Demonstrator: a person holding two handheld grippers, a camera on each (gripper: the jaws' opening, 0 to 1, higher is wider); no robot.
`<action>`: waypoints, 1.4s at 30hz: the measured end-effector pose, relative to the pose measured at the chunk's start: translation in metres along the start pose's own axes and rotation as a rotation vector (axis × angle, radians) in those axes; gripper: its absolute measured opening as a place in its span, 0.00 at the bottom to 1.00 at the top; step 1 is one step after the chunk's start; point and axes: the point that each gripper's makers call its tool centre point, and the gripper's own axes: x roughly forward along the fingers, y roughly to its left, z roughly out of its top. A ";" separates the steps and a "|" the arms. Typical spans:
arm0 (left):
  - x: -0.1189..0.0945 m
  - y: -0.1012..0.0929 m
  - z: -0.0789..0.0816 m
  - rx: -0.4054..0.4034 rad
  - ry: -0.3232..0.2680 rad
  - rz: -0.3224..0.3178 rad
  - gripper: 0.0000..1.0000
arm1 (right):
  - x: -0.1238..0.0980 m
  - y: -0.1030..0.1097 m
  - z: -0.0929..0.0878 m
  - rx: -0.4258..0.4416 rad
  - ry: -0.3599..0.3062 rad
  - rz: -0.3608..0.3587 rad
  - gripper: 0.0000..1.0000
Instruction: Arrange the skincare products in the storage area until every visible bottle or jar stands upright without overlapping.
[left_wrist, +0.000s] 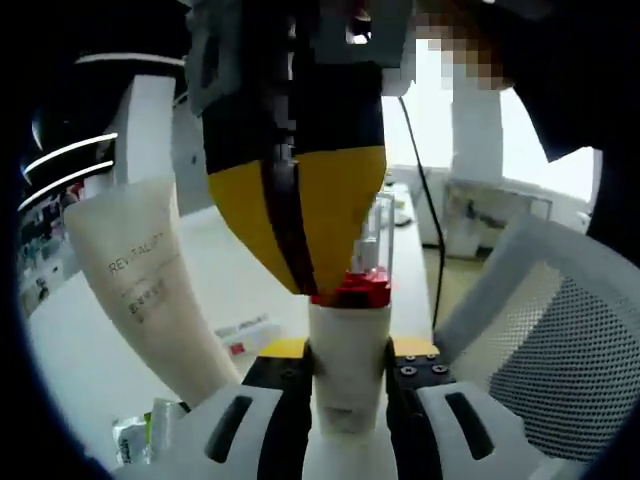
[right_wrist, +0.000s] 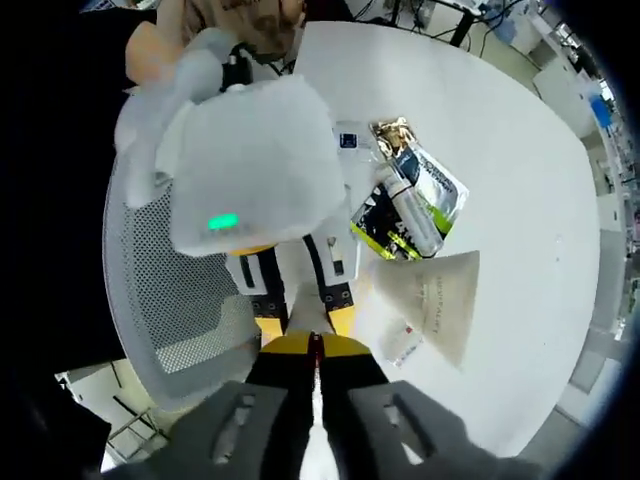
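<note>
L tool (left_wrist: 348, 385) clamps white bottle (left_wrist: 346, 360); R tool (right_wrist: 315, 385) pinched shut on its top

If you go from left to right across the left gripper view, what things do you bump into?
Cream tube → white bottle with a red collar, clamped in the left gripper → white mesh chair.

You have a cream bottle (left_wrist: 345, 365) with a red collar and a clear pump top standing upright between the left jaws, above the near edge of the white table (right_wrist: 500, 130). Just left of it leans a cream squeeze tube (left_wrist: 140, 280) printed "REVITALIFT", tilted with its wide crimped end up. In the right gripper view that tube lies on the table beside a green-and-black sachet (right_wrist: 415, 200).
</note>
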 end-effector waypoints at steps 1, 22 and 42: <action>0.000 0.000 0.001 -0.020 -0.015 -0.005 0.23 | -0.003 0.004 -0.009 -0.034 0.061 0.015 0.01; -0.010 0.012 -0.001 -0.028 -0.077 0.006 0.23 | -0.017 -0.018 -0.028 0.017 -0.196 -0.147 0.35; -0.017 0.011 -0.006 0.028 -0.021 0.018 0.25 | -0.007 -0.012 -0.009 0.062 -0.256 -0.126 0.27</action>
